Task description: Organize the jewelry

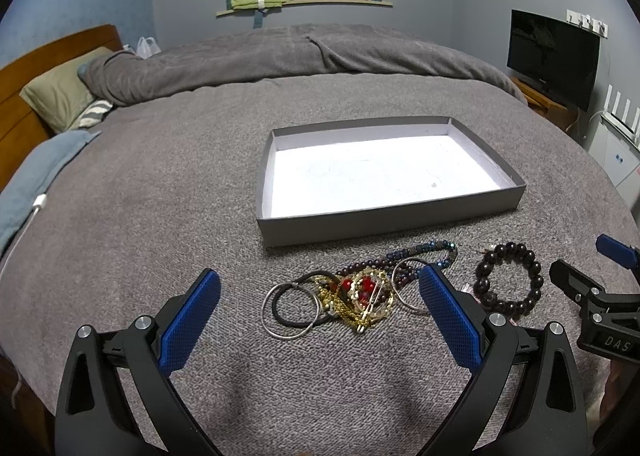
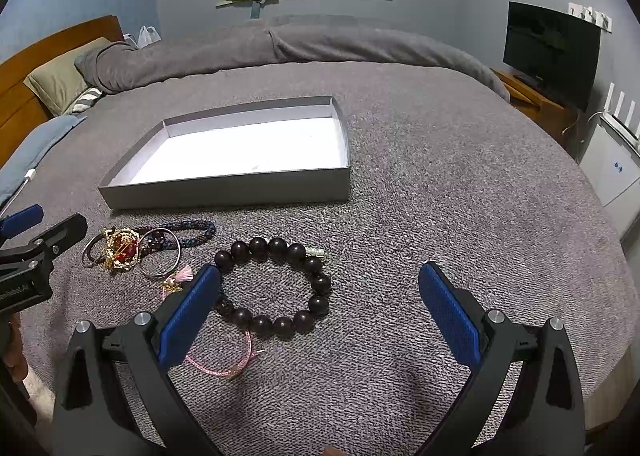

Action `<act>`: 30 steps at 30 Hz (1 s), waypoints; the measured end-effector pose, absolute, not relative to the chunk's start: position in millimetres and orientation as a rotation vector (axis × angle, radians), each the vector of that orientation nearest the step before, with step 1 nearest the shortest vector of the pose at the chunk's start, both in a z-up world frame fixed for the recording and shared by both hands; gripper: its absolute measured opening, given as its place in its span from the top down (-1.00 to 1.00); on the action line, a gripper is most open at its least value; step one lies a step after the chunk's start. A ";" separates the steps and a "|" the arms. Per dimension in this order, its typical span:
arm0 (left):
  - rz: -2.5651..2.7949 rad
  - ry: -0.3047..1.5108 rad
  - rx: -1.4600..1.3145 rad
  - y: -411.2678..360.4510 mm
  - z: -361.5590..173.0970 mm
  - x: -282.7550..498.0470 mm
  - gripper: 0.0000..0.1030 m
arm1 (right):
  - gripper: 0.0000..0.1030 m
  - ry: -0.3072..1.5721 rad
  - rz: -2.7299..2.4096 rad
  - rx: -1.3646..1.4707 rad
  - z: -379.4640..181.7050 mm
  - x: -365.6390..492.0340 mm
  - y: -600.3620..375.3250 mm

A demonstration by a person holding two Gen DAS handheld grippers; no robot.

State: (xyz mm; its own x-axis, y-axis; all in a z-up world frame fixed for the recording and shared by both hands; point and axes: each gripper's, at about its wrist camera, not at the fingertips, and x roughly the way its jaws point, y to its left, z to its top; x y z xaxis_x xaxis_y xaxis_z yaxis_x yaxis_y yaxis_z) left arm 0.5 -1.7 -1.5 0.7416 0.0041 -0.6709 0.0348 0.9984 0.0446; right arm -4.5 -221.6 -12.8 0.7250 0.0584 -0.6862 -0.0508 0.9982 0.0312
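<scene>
A shallow grey box (image 1: 384, 222) with a white floor lies empty on the grey bedspread; it also shows in the right wrist view (image 2: 224, 190). In front of it lies a jewelry pile (image 1: 360, 294): gold chain with red beads, silver hoops (image 1: 286, 332), a black hair tie, a dark bead string (image 1: 420, 252). A dark wooden bead bracelet (image 2: 276, 288) lies to its right, with a pink cord (image 2: 224, 366) nearby. My left gripper (image 1: 320, 284) is open, just short of the pile. My right gripper (image 2: 320, 276) is open, the bracelet by its left finger.
The bed's folded grey duvet (image 1: 280, 56) and pillows (image 1: 60, 96) lie behind. A TV (image 1: 554, 56) stands at the right on a wooden stand. A white charger cable (image 1: 38, 204) lies at the left edge.
</scene>
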 end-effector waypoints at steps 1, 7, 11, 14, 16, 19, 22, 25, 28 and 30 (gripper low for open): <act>-0.017 0.736 0.055 -1.6 -1.6 0.7 -0.92 | -0.90 0.756 0.062 0.013 -12.9 -4.6 -221.9; -0.016 0.737 0.056 -1.5 -2.3 1.0 -0.92 | -0.90 0.766 0.060 0.011 -15.2 -2.4 -221.7; -0.020 0.737 0.057 -0.7 -3.7 1.5 -0.92 | -0.90 0.773 0.060 0.010 -17.8 -1.0 -222.0; -0.033 0.731 0.045 2.7 -6.0 1.5 -0.92 | -0.90 0.769 0.070 0.030 -18.7 -0.7 -225.1; -0.047 0.726 0.020 7.1 -7.5 1.8 -0.92 | -0.90 0.756 0.062 0.044 -18.8 -0.7 -229.7; -0.052 0.706 0.004 13.0 -9.4 0.8 -0.92 | -0.90 0.760 0.039 0.068 -21.4 3.0 -237.5; -0.026 0.687 0.071 10.9 -12.9 2.0 -0.92 | -0.90 0.771 0.023 0.099 -25.7 7.7 -247.1; -0.033 0.702 0.085 11.4 -16.8 5.6 -0.92 | -0.90 0.762 0.014 0.070 -27.6 9.4 -246.7; -0.049 0.716 0.076 16.8 -22.7 10.2 -0.92 | -0.89 0.764 0.035 0.038 -30.7 11.2 -240.6; -0.071 0.728 0.069 19.9 -24.5 12.8 -0.92 | -0.84 0.764 0.064 0.031 -34.1 11.5 -237.1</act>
